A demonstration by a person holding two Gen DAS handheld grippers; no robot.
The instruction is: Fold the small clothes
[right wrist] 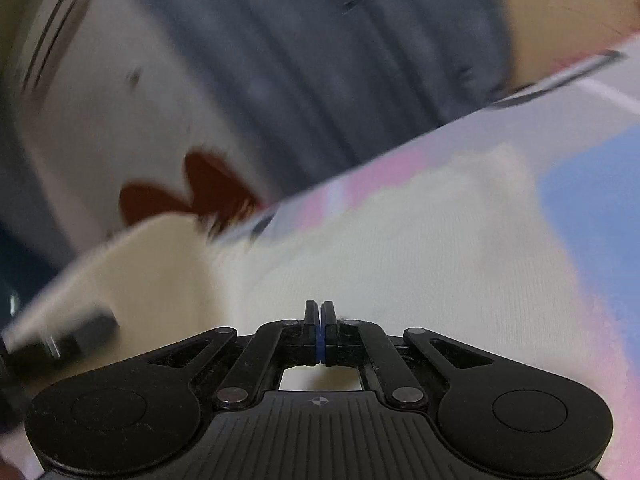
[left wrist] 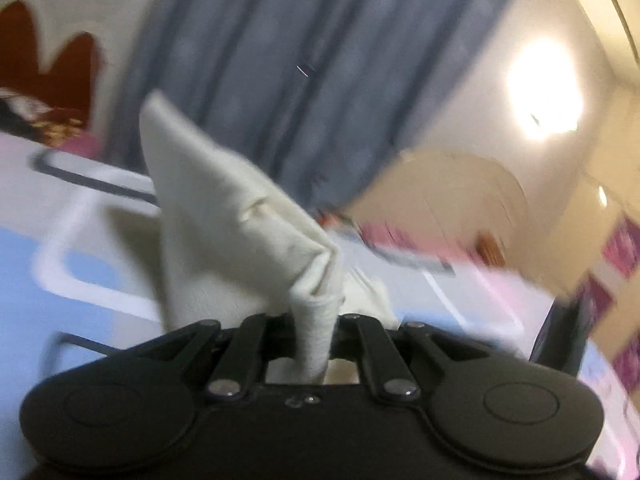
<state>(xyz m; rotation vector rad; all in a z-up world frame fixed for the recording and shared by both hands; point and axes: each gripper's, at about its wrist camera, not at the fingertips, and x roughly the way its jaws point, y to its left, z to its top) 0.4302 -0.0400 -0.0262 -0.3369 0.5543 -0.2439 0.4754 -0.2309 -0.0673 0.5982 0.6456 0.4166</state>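
A small cream-white garment (left wrist: 224, 224) is bunched between the fingers of my left gripper (left wrist: 316, 332), which is shut on it and holds it lifted above the bed; the cloth stands up in a peak. In the right wrist view the same cream garment (right wrist: 400, 248) spreads over the bed under my right gripper (right wrist: 321, 312). The right jaws are pressed together, low over the cloth, with no fabric showing between them. A dark blurred shape (right wrist: 68, 340) at the left is likely the other gripper. Both views are motion-blurred.
The bed sheet (left wrist: 44, 240) is pale blue, pink and white with dark lines. A grey-blue curtain (left wrist: 304, 60) hangs behind the bed. A red and cream headboard (left wrist: 52, 64) is at the left. A bright lamp (left wrist: 544, 88) glares on the cream wall at the right.
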